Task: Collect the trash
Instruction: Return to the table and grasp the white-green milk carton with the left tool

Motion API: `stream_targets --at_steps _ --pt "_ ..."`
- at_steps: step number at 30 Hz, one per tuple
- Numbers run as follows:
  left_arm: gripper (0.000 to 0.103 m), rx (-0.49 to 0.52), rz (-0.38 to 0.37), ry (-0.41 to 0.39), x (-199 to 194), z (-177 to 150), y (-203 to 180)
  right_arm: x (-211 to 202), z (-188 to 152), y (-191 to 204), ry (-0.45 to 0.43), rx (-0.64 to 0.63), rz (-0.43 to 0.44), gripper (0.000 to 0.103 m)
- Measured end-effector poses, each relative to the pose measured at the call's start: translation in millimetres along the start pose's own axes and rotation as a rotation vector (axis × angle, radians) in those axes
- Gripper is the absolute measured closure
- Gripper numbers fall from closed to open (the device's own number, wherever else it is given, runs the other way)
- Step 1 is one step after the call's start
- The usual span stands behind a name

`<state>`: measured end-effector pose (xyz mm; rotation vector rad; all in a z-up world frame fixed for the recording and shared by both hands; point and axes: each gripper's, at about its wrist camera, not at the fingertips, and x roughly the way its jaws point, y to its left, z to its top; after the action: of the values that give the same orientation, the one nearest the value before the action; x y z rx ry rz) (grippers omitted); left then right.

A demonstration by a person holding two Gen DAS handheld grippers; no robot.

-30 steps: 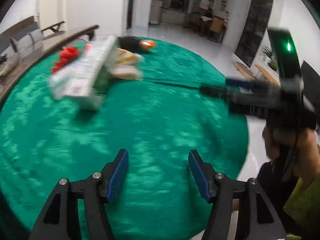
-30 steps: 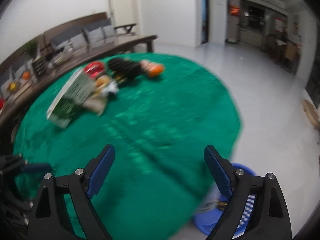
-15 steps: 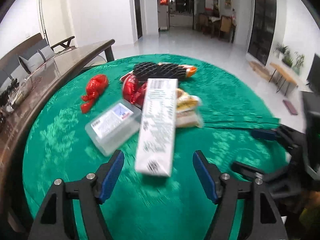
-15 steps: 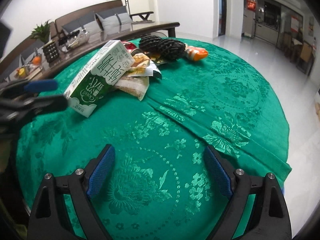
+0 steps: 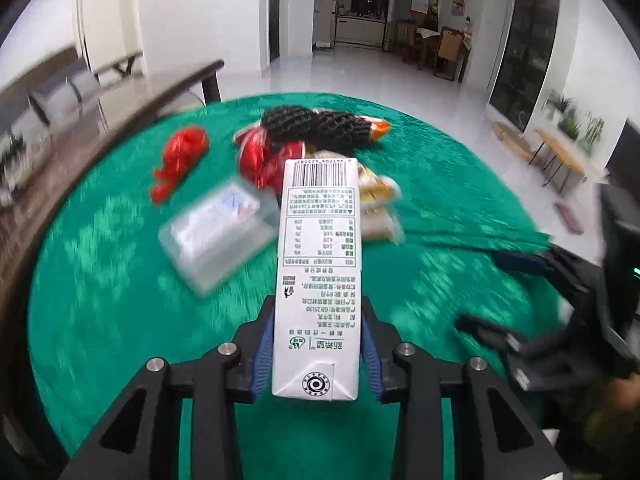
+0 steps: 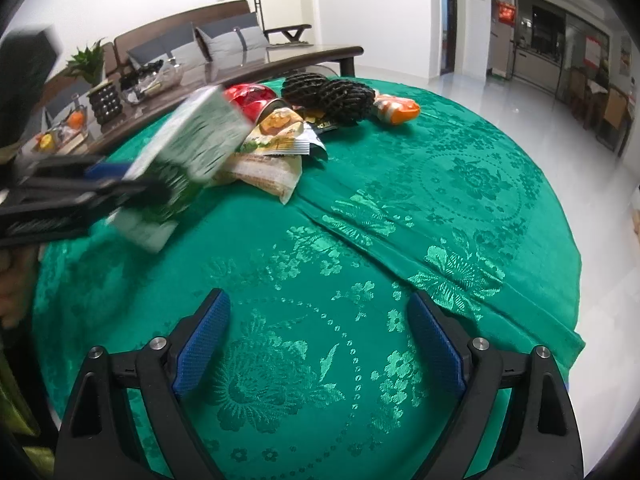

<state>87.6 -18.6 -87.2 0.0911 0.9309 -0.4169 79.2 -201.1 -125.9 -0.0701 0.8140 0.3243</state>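
Leftmost on the green-clothed counter in the left wrist view lies a crumpled red wrapper, and just right of it a clear plastic box, blurred. Next comes the left gripper: its jaws have just been closing and now clamp the near end of a tall white milk carton, blue pads pressed on both its sides, the carton pointing away toward the pile. Behind the carton sit a shiny red packet, two black mesh sleeves and an orange-tipped wrapper; yellow-and-white snack wrappers lie just to the carton's right. At the far right edge the right gripper shows from the side. From the right wrist view, the held carton appears at the left, tilted and blurred above the cloth, beside the wrapper pile. Below, the right jaws stand wide open over bare cloth with nothing between them.
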Motion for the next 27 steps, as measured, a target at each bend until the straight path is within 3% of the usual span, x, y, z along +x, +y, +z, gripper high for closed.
stream_targets --at_steps 6,8,11,15,18,21,23,27 --pt "0.064 -0.269 -0.231 0.072 -18.6 -44.1 51.6 -0.5 -2.5 -0.1 0.003 -0.006 -0.003 0.011" --pt "0.062 -0.336 -0.250 0.067 -19.3 -49.7 68.8 0.2 -3.5 2.2 0.004 -0.018 -0.012 0.011" --pt "0.061 -0.392 -0.215 0.049 -23.7 -50.9 87.5 0.5 -5.1 5.0 0.002 -0.026 -0.020 0.011" --pt "0.040 -0.416 -0.132 0.019 -30.7 -51.7 100.5 0.2 -5.9 4.2 -0.002 -0.022 -0.021 0.011" --pt "0.031 -0.378 -0.044 -0.017 -37.5 -50.9 99.7 0.8 -6.2 4.6 -0.002 -0.029 -0.025 0.011" --pt "0.021 -0.308 -0.077 -0.015 -34.3 -47.5 88.0 1.9 -6.5 6.6 0.000 -0.044 -0.034 0.009" --pt "0.021 -0.256 -0.076 0.013 -25.7 -46.7 74.8 2.7 -6.2 7.2 0.003 -0.048 -0.036 0.009" --pt "0.021 -0.154 0.020 0.076 -7.4 -49.1 55.2 3.1 -4.8 6.5 0.009 -0.040 -0.029 0.008"
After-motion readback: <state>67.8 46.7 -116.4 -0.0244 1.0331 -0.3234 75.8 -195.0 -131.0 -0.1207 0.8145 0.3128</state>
